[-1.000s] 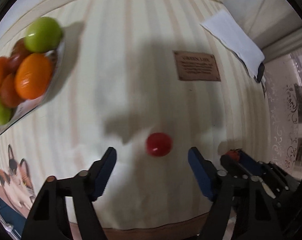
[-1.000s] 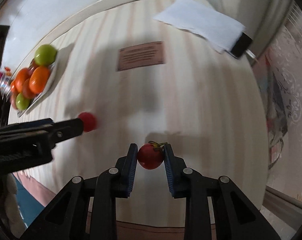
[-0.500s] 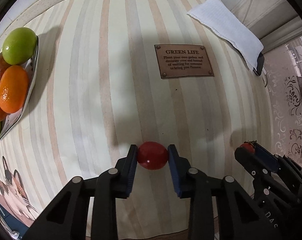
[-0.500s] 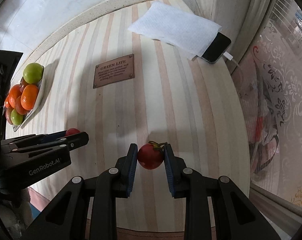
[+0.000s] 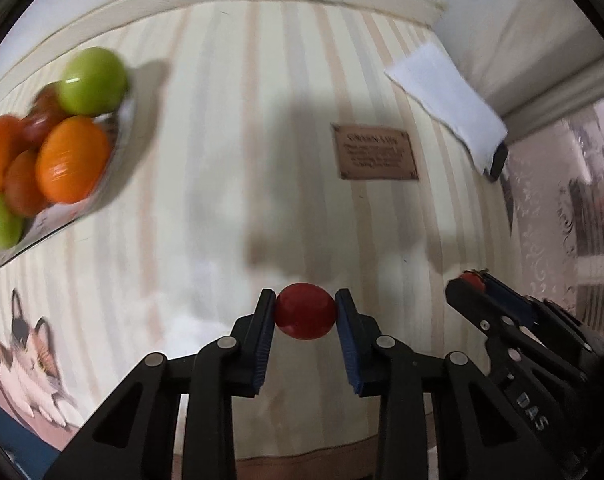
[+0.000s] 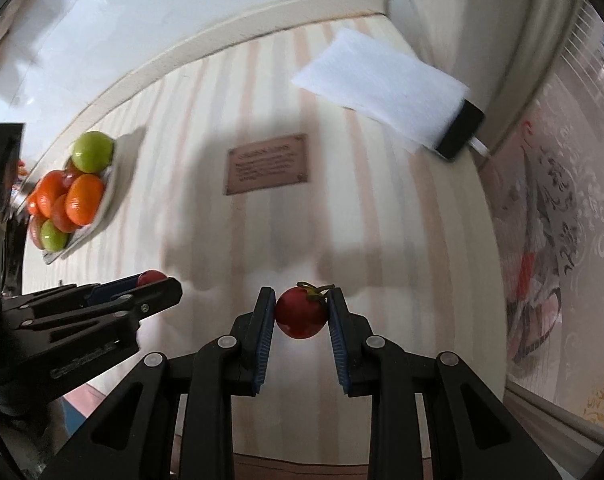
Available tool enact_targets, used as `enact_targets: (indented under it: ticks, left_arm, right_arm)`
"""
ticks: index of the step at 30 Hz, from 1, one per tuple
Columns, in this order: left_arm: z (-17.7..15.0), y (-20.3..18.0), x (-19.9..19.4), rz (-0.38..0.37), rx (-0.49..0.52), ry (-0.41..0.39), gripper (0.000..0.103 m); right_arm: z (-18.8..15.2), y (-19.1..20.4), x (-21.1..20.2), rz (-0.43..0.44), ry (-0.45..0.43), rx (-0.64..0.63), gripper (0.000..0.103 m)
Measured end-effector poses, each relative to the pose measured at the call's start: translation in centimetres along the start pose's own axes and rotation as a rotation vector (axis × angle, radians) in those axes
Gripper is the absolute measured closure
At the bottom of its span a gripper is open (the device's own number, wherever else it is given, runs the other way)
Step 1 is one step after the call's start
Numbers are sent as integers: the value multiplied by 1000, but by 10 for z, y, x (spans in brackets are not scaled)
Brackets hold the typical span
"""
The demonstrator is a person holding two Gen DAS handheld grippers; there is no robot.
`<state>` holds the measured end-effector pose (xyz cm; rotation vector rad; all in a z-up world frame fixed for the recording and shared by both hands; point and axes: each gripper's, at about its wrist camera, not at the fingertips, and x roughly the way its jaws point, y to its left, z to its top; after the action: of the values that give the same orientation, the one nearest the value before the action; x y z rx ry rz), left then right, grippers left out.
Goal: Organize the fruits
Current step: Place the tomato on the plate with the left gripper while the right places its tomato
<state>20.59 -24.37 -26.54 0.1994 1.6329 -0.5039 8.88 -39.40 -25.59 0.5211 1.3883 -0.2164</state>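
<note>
The left gripper (image 5: 306,316) points almost straight down. Its two blue pads (image 5: 264,332) squeeze a small red tomato (image 5: 306,317) right at the tips. The right gripper (image 6: 301,312) points down too, just beside the left one. Its pads (image 6: 265,334) squeeze another red tomato with a green stem (image 6: 300,314) at the tips.

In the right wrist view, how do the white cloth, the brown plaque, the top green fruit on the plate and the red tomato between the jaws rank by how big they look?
Largest to smallest, as they appear:
1. white cloth
2. brown plaque
3 and 4. red tomato and green fruit: they look alike in size, and the tomato sits much nearer the camera, so I won't rank them.
</note>
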Motion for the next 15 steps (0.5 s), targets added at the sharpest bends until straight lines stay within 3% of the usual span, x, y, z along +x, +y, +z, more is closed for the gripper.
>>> enact_targets:
  ticks: [7, 15]
  left_arm:
    - [-20, 82, -60, -33, -179, -93, 75]
    - [-31, 196, -97, -37, -419, -160, 75]
  right_arm:
    - [16, 74, 6, 108, 5, -124, 74]
    - [32, 202, 25, 274, 21, -287, 74]
